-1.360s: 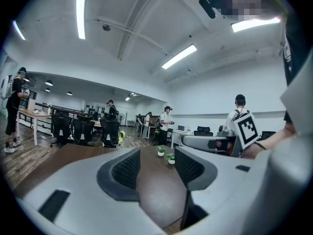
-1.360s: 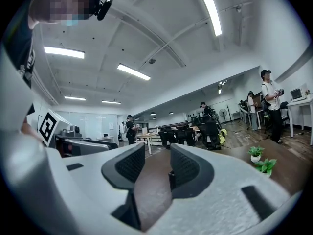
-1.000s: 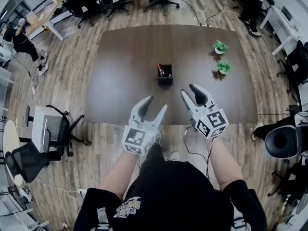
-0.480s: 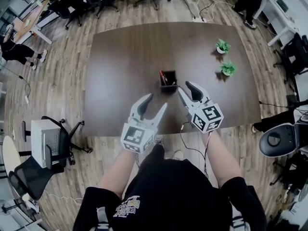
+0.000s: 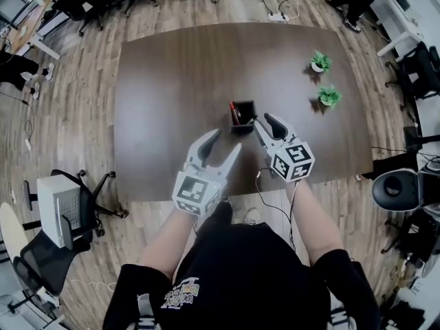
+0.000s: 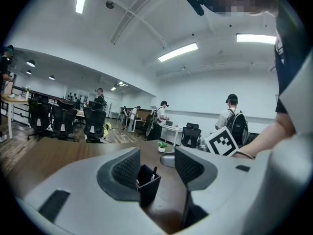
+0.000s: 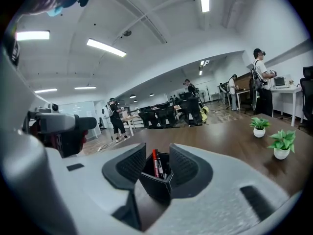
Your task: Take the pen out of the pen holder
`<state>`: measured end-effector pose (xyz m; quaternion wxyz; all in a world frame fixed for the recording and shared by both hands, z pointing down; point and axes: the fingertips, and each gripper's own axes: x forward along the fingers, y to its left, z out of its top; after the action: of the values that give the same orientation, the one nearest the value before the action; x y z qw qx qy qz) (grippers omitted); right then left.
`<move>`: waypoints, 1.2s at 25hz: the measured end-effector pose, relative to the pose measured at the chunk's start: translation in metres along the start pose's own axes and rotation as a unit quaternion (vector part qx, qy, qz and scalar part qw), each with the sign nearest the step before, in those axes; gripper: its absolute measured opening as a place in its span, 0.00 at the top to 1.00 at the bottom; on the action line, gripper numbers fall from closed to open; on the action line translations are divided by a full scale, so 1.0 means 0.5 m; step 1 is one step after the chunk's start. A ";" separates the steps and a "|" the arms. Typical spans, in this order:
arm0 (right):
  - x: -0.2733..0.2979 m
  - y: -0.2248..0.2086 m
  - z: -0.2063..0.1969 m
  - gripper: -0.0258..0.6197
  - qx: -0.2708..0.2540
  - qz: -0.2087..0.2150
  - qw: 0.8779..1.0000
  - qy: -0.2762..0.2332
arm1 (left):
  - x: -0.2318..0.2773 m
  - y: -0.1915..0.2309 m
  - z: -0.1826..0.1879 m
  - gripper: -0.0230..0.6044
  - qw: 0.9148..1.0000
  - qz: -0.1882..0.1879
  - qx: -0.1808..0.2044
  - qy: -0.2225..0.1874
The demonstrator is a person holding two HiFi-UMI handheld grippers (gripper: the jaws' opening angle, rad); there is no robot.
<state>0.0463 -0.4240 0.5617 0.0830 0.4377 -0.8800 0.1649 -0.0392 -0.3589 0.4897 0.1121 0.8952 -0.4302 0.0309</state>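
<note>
1. Two claws hover over the near part of a dark brown worktop, one in each hand of the person.
2. The pen holder is a small black square box. It stands upright near the middle of the worktop, a little toward the person's side.
3. The pen is red with a black part. It stands inside the pen holder at its left side (as the head view shows it), with its top above the rim. A darker pen stands next to it.
4. The right claw is just beside the near right corner of the pen holder. Its jaws are spread and are closing. In the right gripper view the pen holder and the red pen appear in the gap between the jaws, and the pads do not seem to press on anything.
5. The left claw is spread wide and holds nothing. It is near the pen holder, apart from it, on the near left side. The left gripper view shows the pen holder through the gap, a bit farther off.
6. Two small plants in white pots stand on the far right part of the worktop, well apart from the pen holder.
7. Around the worktop there is a wooden floor, and black office chairs stand on it.
</note>
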 end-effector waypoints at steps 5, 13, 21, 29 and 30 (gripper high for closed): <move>0.036 -0.013 -0.036 0.72 0.006 -0.008 1.000 0.021 | 0.011 0.032 -0.015 0.65 1.000 -0.001 0.001 0.002; 0.070 -0.034 -0.079 0.74 0.010 -0.020 0.999 0.045 | 0.025 0.053 -0.029 0.65 1.000 -0.008 -0.014 0.020; 0.089 -0.042 -0.099 0.79 -0.019 -0.032 0.997 0.060 | 0.033 0.070 -0.041 0.65 0.999 -0.007 -0.017 0.028; 0.088 -0.047 -0.100 0.86 -0.042 -0.044 0.997 0.056 | 0.037 0.084 -0.052 0.65 1.000 -0.001 -0.011 0.023; 0.088 -0.046 -0.100 0.86 -0.044 -0.045 0.997 0.055 | 0.037 0.083 -0.052 0.65 1.000 -0.002 -0.012 0.025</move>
<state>0.0382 -0.4515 0.6260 0.1576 0.4632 -0.8598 0.1463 -0.0585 -0.3923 0.5249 0.1335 0.8935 -0.4262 0.0476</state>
